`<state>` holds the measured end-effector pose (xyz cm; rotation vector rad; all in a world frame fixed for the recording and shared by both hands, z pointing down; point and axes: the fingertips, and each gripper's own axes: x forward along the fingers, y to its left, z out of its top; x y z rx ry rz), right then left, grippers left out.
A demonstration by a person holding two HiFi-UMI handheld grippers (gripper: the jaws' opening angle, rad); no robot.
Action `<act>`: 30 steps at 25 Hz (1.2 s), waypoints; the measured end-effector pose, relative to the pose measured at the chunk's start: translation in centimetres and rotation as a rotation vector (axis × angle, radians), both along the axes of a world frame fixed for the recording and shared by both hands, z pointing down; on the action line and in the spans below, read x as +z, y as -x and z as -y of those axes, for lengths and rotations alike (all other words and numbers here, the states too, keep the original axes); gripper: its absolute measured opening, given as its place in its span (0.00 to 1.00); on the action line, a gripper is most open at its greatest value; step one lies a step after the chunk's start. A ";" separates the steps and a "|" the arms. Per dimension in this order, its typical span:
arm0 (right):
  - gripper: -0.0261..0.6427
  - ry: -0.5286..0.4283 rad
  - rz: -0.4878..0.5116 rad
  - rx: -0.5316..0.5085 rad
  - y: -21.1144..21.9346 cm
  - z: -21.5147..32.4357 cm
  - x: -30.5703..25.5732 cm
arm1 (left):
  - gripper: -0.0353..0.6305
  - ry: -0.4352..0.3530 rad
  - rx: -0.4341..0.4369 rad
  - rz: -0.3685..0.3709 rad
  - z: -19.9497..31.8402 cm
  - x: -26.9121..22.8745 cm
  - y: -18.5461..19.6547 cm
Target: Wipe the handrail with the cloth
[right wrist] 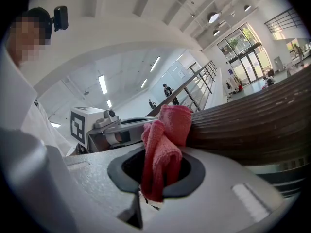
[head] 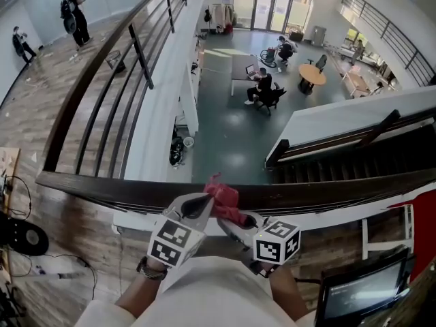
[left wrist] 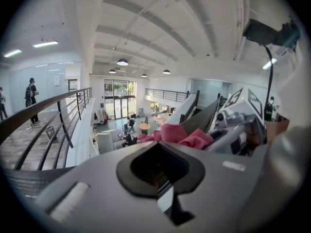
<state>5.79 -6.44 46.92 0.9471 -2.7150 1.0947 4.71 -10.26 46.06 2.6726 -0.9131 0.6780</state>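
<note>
A dark brown wooden handrail (head: 102,187) runs left to right in front of me in the head view. A pink-red cloth (head: 223,199) lies bunched against its near side. My right gripper (head: 235,222) is shut on the cloth (right wrist: 163,149), which hangs through its jaws, right beside the handrail (right wrist: 252,123). My left gripper (head: 196,206) points at the cloth from the left, its tip close against it. In the left gripper view its jaws (left wrist: 160,165) look shut with nothing seen between them, and the cloth (left wrist: 177,135) shows just beyond.
Beyond the rail is a drop to a ground-floor hall with a round table (head: 312,74) and seated people. A second railing (head: 139,53) runs away on the left, along a walkway where people stand. A monitor (head: 357,293) sits at lower right, and cables and a round black thing (head: 24,237) at lower left.
</note>
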 end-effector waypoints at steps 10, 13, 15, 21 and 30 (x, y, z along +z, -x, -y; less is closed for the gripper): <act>0.13 -0.001 0.009 -0.002 0.7 0.1 0.2 | 0.06 -0.004 0.001 0.027 0.2 0.1 0.8; 0.13 -0.002 0.006 -0.016 0.7 -0.3 0.2 | 0.06 -0.006 -0.006 0.022 -0.2 0.1 0.8; 0.13 -0.004 0.004 -0.029 1.0 -0.7 0.0 | 0.06 -0.007 -0.013 0.015 -0.7 -0.1 1.0; 0.13 0.003 0.004 -0.069 2.3 -0.3 -0.2 | 0.06 -0.001 -0.054 0.019 -0.4 -0.2 2.5; 0.13 0.008 -0.021 -0.115 5.1 -0.5 0.0 | 0.06 0.002 -0.106 0.008 -0.6 -0.3 5.3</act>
